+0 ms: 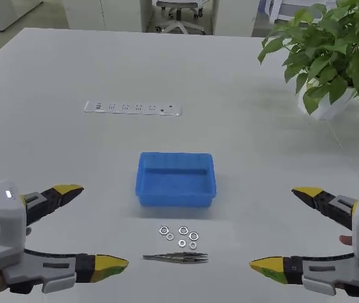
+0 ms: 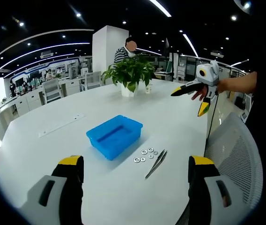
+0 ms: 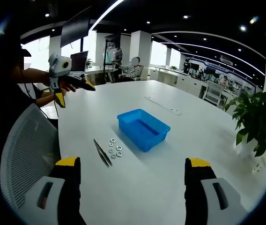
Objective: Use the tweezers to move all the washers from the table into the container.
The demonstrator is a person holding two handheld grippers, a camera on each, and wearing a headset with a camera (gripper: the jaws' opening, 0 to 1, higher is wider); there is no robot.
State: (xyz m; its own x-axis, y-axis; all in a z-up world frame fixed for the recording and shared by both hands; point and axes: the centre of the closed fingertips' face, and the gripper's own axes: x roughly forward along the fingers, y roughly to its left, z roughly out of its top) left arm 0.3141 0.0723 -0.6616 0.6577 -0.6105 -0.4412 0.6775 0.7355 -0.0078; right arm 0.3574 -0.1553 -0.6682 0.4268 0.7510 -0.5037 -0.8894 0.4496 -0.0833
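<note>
left claw (image 1: 103,225) hovering low with jaws standing wide apart and holding nothing, right claw (image 1: 273,228) hovering level with it and well apart to its right, jaws likewise gaping, a hand (image 2: 222,85) gripping the right claw from behind

open office, white pillar (image 2: 105,47), ceiling light strips (image 2: 161,8), mesh chair (image 3: 27,145), potted plant (image 1: 331,57)

A: We see the container (image 1: 176,180) as smooth blue plastic with a faint sheen.

B: We agree. We take the washers (image 1: 179,235) and the tweezers (image 1: 175,257) for bright bare metal, and the surface (image 1: 72,145) looks matt, smooth and pale grey to us.
</note>
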